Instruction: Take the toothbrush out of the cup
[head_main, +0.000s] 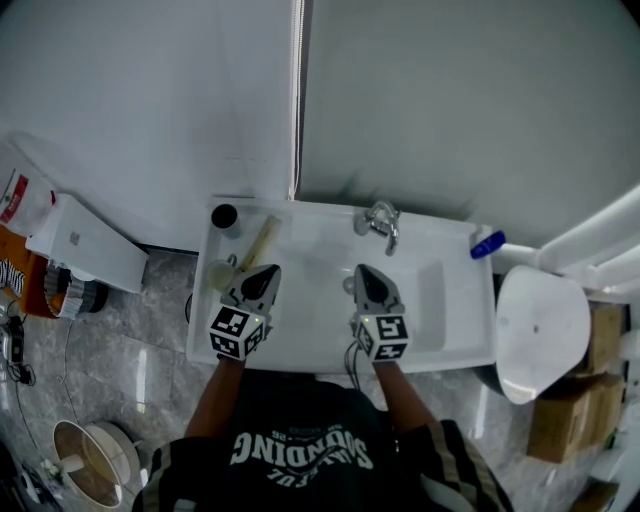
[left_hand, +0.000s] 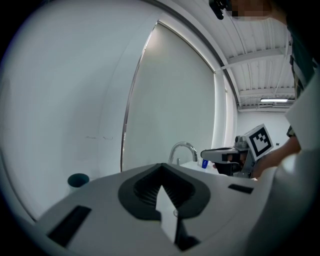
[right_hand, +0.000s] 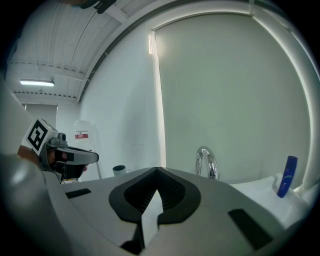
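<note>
Left hand-held gripper (head_main: 267, 272), right hand-held gripper (head_main: 363, 271): closed, empty.

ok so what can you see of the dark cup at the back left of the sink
The dark cup is small and round, and looks dark teal in the left gripper view. It stands upright, mouth open, on the back left corner of the white sink ledge. Nothing shows sticking out of it, and nothing else touches it.
</note>
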